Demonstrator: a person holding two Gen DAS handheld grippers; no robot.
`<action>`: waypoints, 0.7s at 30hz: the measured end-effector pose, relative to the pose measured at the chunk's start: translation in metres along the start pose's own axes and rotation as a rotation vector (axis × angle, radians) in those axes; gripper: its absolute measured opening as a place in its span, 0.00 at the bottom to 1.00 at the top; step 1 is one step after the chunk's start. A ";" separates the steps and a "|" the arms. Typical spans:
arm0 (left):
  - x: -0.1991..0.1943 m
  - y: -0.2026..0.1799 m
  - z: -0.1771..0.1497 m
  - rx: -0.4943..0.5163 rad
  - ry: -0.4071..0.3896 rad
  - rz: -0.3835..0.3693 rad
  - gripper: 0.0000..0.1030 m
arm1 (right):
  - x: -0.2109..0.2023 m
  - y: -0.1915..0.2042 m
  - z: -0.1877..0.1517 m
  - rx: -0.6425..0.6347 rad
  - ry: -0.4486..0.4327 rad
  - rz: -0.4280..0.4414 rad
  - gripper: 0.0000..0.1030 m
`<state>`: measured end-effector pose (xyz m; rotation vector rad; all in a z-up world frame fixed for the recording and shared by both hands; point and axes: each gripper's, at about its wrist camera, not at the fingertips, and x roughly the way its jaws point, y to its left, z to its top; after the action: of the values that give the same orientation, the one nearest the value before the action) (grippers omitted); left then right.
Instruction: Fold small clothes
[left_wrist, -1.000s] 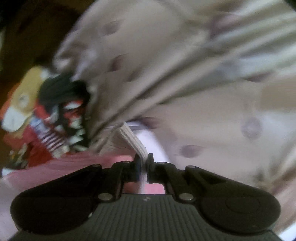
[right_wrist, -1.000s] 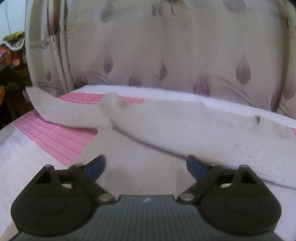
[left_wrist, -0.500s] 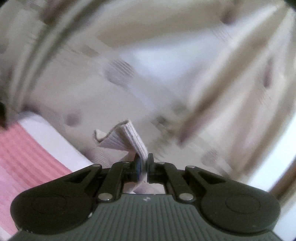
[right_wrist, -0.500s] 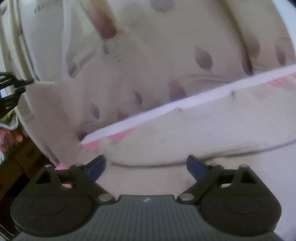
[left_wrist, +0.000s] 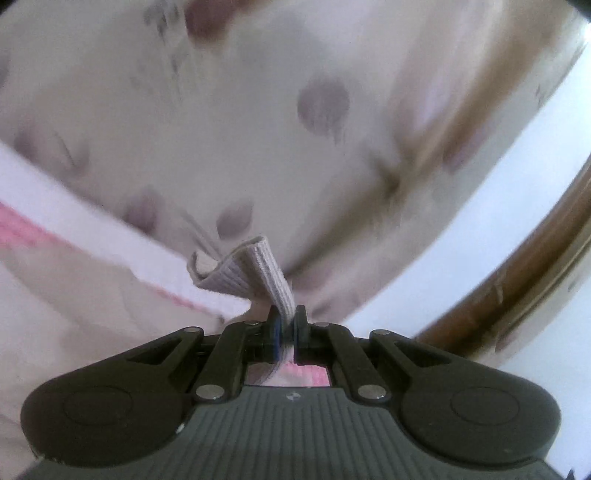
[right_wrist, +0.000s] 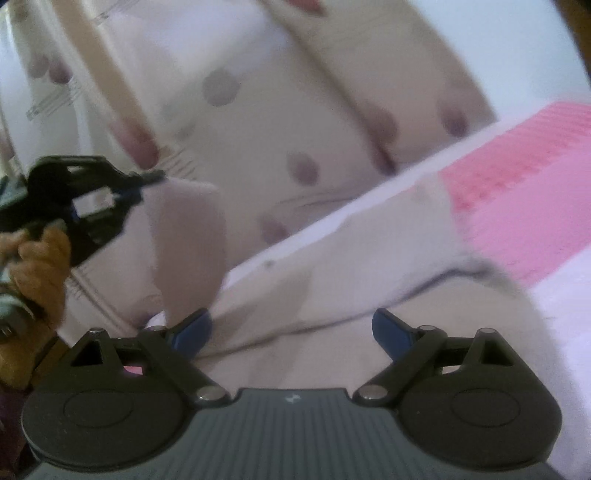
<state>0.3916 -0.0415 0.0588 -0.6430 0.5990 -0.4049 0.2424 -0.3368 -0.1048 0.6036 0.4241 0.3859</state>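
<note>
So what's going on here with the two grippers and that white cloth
A person is folding a small off-white garment on a pink and white bed cover. The left gripper is shut on the garment's ribbed edge and holds it lifted, so the cloth hangs from it in front of the curtain. The right gripper is open and holds nothing, poised over the part lying on the bed. The fold is not yet laid down.

Ribbed grey cuff (left_wrist: 255, 273), cream curtain (left_wrist: 258, 129) with mauve leaves, pink-and-white striped bedcover (right_wrist: 517, 177).
</note>
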 end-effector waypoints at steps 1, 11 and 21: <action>0.017 -0.001 -0.011 0.012 0.023 0.005 0.05 | -0.003 -0.007 0.001 0.012 0.000 -0.007 0.92; 0.105 -0.001 -0.081 0.067 0.146 -0.049 0.08 | -0.007 -0.036 0.001 0.079 0.028 0.027 0.92; 0.029 0.024 -0.088 0.172 -0.041 -0.043 0.98 | -0.012 -0.042 0.010 0.063 0.023 0.050 0.92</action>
<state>0.3624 -0.0770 -0.0251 -0.4993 0.5061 -0.4774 0.2468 -0.3789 -0.1198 0.6726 0.4451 0.4288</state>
